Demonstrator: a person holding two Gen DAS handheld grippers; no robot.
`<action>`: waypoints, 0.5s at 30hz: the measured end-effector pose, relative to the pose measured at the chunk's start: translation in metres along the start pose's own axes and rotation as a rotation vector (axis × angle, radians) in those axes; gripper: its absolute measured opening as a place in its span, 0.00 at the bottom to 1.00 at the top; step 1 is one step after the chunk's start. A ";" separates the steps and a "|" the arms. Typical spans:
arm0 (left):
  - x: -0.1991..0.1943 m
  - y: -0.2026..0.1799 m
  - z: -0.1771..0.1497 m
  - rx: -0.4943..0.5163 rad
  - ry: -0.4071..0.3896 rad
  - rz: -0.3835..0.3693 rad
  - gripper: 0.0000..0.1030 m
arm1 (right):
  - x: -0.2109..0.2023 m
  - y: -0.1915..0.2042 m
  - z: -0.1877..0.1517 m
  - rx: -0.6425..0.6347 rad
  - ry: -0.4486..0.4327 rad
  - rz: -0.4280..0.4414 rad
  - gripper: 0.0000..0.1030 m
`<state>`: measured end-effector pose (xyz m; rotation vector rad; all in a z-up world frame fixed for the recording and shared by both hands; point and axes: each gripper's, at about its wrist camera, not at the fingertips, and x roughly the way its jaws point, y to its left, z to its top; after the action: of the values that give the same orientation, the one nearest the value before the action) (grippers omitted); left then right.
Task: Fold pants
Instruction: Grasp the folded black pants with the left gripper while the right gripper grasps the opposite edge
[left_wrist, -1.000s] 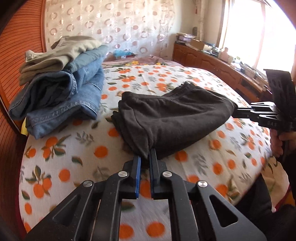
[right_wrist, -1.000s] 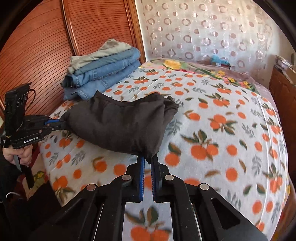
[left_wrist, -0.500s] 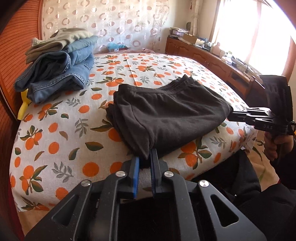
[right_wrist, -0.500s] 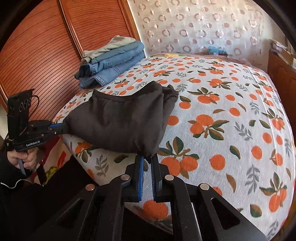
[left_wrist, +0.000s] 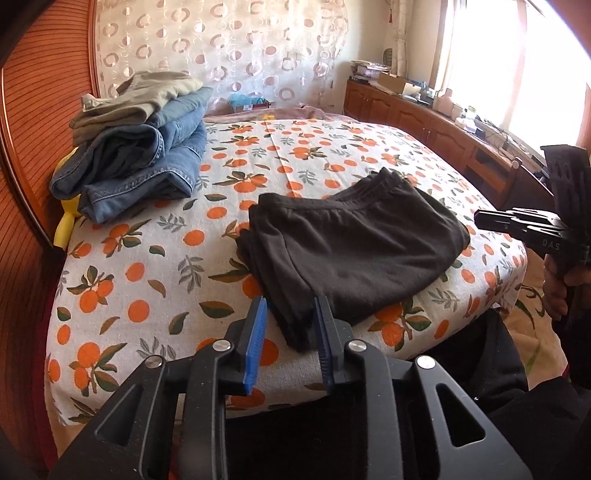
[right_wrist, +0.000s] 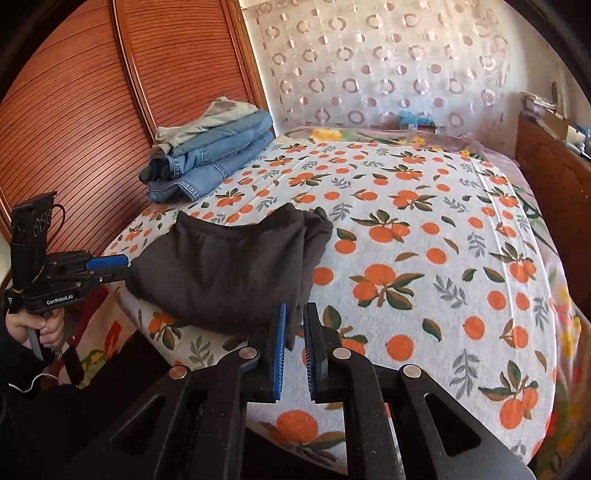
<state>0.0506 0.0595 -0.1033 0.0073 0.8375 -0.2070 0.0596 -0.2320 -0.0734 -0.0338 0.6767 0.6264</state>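
The dark folded pants (left_wrist: 354, 251) lie flat on the bed near its front edge; they also show in the right wrist view (right_wrist: 229, 273). My left gripper (left_wrist: 290, 321) is open, its blue pads on either side of the pants' near corner. My right gripper (right_wrist: 294, 325) is open by a narrow gap, with the other near corner hanging between its pads. Each gripper shows from the side in the other's view, the right one (left_wrist: 491, 221) and the left one (right_wrist: 114, 267), at the pants' edge.
A stack of folded jeans and khaki pants (left_wrist: 136, 158) sits at the bed's far left by the wooden headboard (right_wrist: 74, 129). The orange-print bedsheet (right_wrist: 424, 240) covers the bed. A wooden cabinet (left_wrist: 424, 122) runs along the window side.
Both grippers pulled the pants toward the bed's front edge, laid them flat, then opened and released the corners.
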 end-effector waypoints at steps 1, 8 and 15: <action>0.001 0.001 0.001 0.000 0.000 0.001 0.27 | 0.003 0.002 0.002 -0.005 0.001 -0.002 0.10; 0.011 0.004 0.015 -0.014 -0.018 -0.015 0.51 | 0.028 0.015 0.018 -0.047 -0.010 -0.015 0.27; 0.028 0.005 0.031 -0.009 -0.017 0.001 0.51 | 0.055 0.021 0.035 -0.096 -0.021 -0.012 0.43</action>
<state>0.0931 0.0565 -0.1035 -0.0029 0.8214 -0.2021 0.1013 -0.1781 -0.0753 -0.1197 0.6255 0.6467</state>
